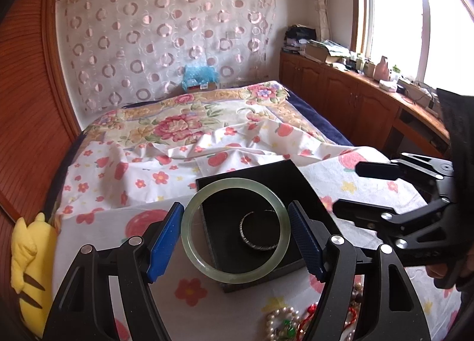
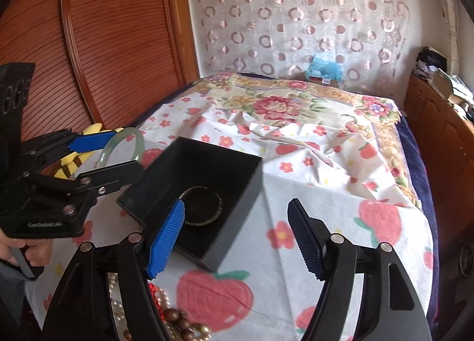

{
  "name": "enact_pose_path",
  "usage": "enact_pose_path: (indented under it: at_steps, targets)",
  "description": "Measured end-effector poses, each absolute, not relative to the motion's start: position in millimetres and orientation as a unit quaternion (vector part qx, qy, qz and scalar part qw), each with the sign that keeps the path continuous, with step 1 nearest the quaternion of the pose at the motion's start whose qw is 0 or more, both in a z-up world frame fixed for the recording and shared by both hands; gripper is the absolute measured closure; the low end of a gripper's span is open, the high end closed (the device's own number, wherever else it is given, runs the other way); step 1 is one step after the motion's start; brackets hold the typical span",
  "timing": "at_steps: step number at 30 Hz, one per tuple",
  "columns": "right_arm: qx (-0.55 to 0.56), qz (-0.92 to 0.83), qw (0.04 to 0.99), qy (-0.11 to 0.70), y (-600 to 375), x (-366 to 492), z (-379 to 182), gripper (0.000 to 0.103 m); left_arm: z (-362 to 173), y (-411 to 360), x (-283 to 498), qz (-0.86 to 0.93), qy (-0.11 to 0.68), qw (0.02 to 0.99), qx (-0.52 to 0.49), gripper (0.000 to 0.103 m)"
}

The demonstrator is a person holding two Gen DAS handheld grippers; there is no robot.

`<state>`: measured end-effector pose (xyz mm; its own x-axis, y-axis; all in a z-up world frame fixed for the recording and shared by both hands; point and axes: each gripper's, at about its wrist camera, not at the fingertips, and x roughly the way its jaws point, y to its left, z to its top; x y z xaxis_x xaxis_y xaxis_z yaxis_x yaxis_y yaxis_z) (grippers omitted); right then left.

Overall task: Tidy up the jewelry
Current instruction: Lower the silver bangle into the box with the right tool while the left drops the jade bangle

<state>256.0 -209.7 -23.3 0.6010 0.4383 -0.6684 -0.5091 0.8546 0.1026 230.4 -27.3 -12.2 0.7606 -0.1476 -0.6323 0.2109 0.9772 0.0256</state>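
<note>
A yellow plush toy [image 1: 28,267] sits at the far left, by the brown wooden wardrobe [image 1: 26,104]. The left hand-held gripper [image 1: 236,240] pinches a pale green bangle [image 1: 235,230] between its blue pads, one pad on each side of the ring. The bangle hangs flat over the near left part of a black box [image 1: 284,181]. Inside the box lies a silver bracelet [image 1: 260,230]. Near the bottom, pearl and red beads [image 1: 281,323] lie in a heap on the bed. To the right, the right hand-held gripper [image 2: 236,240] is spread wide with nothing between its pads, just beside the box.

The box sits on a white sheet [image 2: 326,222] with red strawberries and flowers. A curtain with pink rings [image 1: 166,35] hangs behind the bed. Wooden cabinets [image 1: 340,95] run under a bright window [image 1: 414,15]. No writing can be read.
</note>
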Motion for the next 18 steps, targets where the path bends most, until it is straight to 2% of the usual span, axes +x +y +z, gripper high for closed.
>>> enact_pose_path:
  at_steps: [3,6,12,18]
  targets:
    - [-0.045,0.257,0.896,0.359,-221,250,-26,0.029,-14,-32,234,-0.099,0.333,0.936,0.050,0.033]
    - [-0.050,0.246,0.898,0.362,-230,243,-30,0.029,-12,-34,231,-0.101,0.332,0.937,0.048,0.025]
    - [-0.047,0.242,0.899,0.362,-243,223,-39,0.029,-13,-29,219,-0.113,0.324,0.938,0.044,0.024]
    - [-0.055,0.257,0.891,0.371,-240,190,-55,0.045,-13,-18,186,-0.119,0.317,0.940,0.048,0.024]
